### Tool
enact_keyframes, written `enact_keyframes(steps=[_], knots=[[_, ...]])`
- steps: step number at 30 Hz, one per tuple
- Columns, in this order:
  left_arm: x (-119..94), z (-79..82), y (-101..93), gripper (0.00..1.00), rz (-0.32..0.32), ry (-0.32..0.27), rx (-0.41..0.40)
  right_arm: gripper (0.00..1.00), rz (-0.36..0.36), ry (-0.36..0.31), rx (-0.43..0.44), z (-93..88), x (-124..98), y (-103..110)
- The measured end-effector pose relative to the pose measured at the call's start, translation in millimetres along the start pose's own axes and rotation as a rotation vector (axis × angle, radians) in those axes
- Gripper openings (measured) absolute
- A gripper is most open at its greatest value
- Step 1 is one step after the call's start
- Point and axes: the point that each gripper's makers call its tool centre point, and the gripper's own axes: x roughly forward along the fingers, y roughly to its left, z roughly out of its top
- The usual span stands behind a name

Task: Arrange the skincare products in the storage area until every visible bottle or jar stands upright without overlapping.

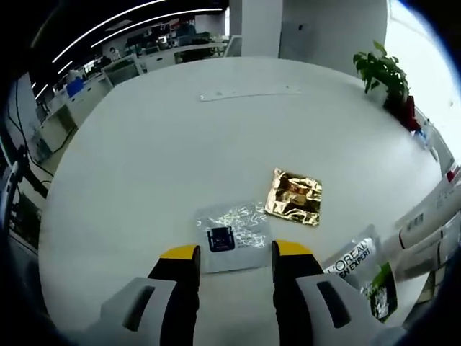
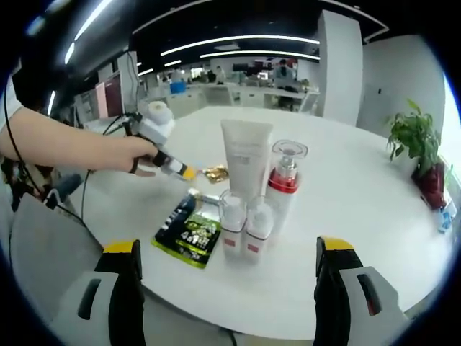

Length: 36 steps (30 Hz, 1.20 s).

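White tube (image 2: 246, 160) and pump bottle (image 2: 283, 189) stand upright; left gripper (image 1: 235, 254) and right gripper (image 2: 226, 254) gape empty, seemingly above the table (image 1: 144, 158).

The left grey, yellow-tipped two-jaw gripper (image 1: 236, 252) hovers with its jaws parted and nothing between them. The right grey, yellow-tipped gripper (image 2: 229, 246) hangs wide open. The person's bare forearm (image 2: 65, 143) extends sideways, its hand (image 2: 140, 155) gripping the left gripper's handle.

Bright ceiling strip-lighting, fisheye-warped edges
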Motion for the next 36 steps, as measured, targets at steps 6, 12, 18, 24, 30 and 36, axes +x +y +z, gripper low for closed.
enact_keyframes(steps=[6, 12, 18, 24, 30, 36], knots=[[-7, -3.4, 3.8, 0.36, 0.009, -0.002, -0.014, 0.99, 0.001, -0.006, -0.009, 0.5, 0, 0], [-13, -8.6, 4.0, 0.36, 0.013, 0.001, -0.026, 0.99, 0.006, -0.015, -0.017, 1.8, 0, 1], [-27, -14.7, 0.8, 0.36, 0.015, 0.002, -0.031, 0.99, 0.011, -0.023, -0.027, 3.8, -1, 3], [-34, -22.2, 1.4, 0.36, 0.02, 0.014, -0.043, 0.99, 0.019, -0.032, -0.039, 5.4, -1, 5], [-43, -33.1, 2.0, 0.36, 0.027, 0.027, -0.068, 0.99, 0.026, -0.035, -0.056, 6.4, 0, 7], [-56, -44.8, -2.9, 0.36, 0.028, 0.034, -0.08, 0.99, 0.031, -0.041, -0.077, 7.7, -1, 9]])
